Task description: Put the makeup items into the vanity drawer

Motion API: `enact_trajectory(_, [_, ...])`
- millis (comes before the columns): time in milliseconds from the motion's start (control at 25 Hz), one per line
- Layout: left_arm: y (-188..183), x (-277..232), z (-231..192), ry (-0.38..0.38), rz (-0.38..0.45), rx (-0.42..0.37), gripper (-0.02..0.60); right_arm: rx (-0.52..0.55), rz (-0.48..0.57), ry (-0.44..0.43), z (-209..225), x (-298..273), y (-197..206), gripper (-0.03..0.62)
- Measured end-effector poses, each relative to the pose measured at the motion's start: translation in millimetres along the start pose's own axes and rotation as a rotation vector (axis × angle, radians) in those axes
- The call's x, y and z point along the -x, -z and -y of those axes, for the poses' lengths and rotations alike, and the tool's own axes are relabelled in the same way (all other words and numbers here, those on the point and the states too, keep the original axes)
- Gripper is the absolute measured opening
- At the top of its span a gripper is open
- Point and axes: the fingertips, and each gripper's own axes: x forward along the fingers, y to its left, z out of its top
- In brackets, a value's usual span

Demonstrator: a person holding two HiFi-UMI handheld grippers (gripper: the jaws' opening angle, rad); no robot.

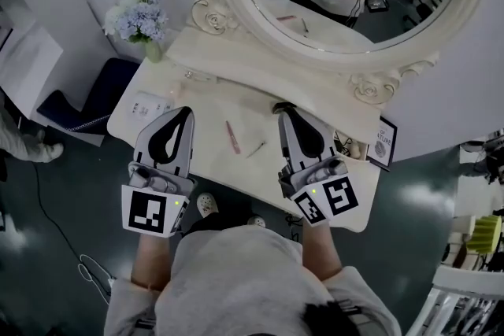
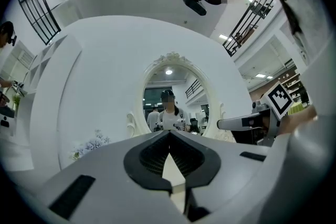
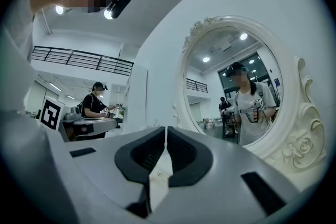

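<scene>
Nearest you, the left gripper [image 1: 187, 112] and the right gripper [image 1: 282, 108] hover side by side over the front of the cream vanity tabletop [image 1: 209, 102], pointing towards the mirror. Your left gripper's jaws are pressed together and hold nothing. Your right gripper's jaws are drawn in to a hairline slit, also empty.

Between the two grippers, flat on the tabletop, lie a slim pink makeup stick [image 1: 232, 136] and, just to its right, a thin pale makeup pencil [image 1: 257, 148]. They are close together but apart, and neither gripper touches them. A flat white card [image 1: 150, 105] lies just left of your left gripper's tip.

Farther back, a small pale item [image 1: 193, 75] sits near the mirror's base, too small to identify. A bunch of blue flowers [image 1: 138, 16] stands at the far left corner beside the oval mirror's carved cream frame [image 1: 211, 12].
</scene>
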Motion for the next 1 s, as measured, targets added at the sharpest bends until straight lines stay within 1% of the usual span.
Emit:
enact_trajectory(80, [4,-3,-6,0.019,-0.009,-0.004,0.014,-0.001,-0.004,0.015,0,-6,3,0.026])
enact_trajectory(360, [1,-22,-25,0.057,0.06,0.035,0.014,0.01,-0.034,0.073,-2,-23,16,0.026])
enact_trajectory(480, [7,-28,-30,0.087,0.048,0.04,0.014,0.011,-0.059,0.093,-2,-30,24,0.026])
enact_trajectory(520, [9,-30,-31,0.099,0.044,0.039,0.014,0.013,-0.071,0.1,-1,-31,28,0.026])
enact_trajectory(640, [9,-38,-36,0.119,0.07,0.055,0.014,0.018,-0.111,0.122,-1,-38,40,0.026])
enact_trajectory(760, [19,-41,-40,0.15,0.038,0.053,0.014,0.012,-0.162,0.14,0,-45,57,0.026])
enact_trajectory(880, [34,-43,-44,0.182,-0.017,0.041,0.014,-0.001,-0.224,0.155,0,-51,76,0.026])
enact_trajectory(1000, [30,-51,-53,0.166,0.031,0.084,0.014,-0.016,-0.289,0.164,-1,-58,98,0.026])
